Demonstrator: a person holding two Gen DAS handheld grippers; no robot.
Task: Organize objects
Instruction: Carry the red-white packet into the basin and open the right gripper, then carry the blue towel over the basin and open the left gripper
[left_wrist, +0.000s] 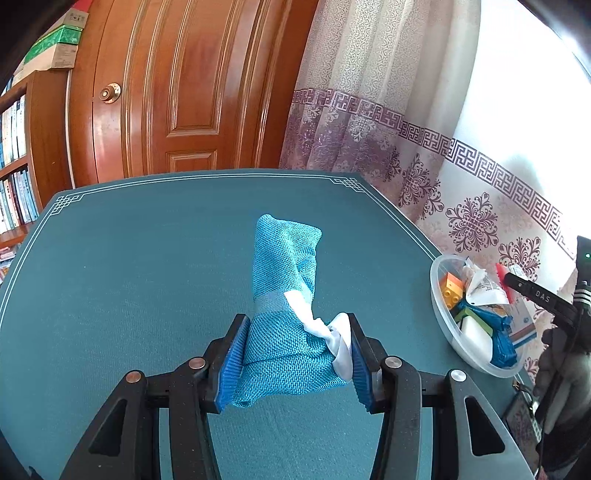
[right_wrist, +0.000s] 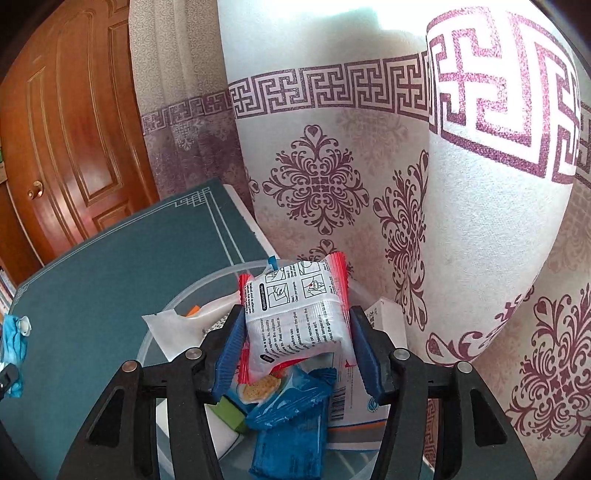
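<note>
The left gripper (left_wrist: 295, 354) squeezes a soft blue woven cloth bundle (left_wrist: 284, 295) above the green table mat (left_wrist: 129, 277), probably to carry it. At its 3 o'clock, the right gripper (right_wrist: 293, 354) pinches a white and red printed packet (right_wrist: 295, 314) over the clear plastic bowl (right_wrist: 166, 306), probably to drop it in.

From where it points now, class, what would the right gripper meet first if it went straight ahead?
Probably the patterned curtain. The right gripper, shut on a white packet, faces it over the clear bowl; depth is unclear.

**A room at home**

A panelled wooden door (left_wrist: 177, 92) with a brass knob (left_wrist: 110, 92), patterned curtains (right_wrist: 369, 192), and a bookshelf (left_wrist: 14, 166) full of books surround a table (left_wrist: 129, 258) covered in teal cloth.
</note>
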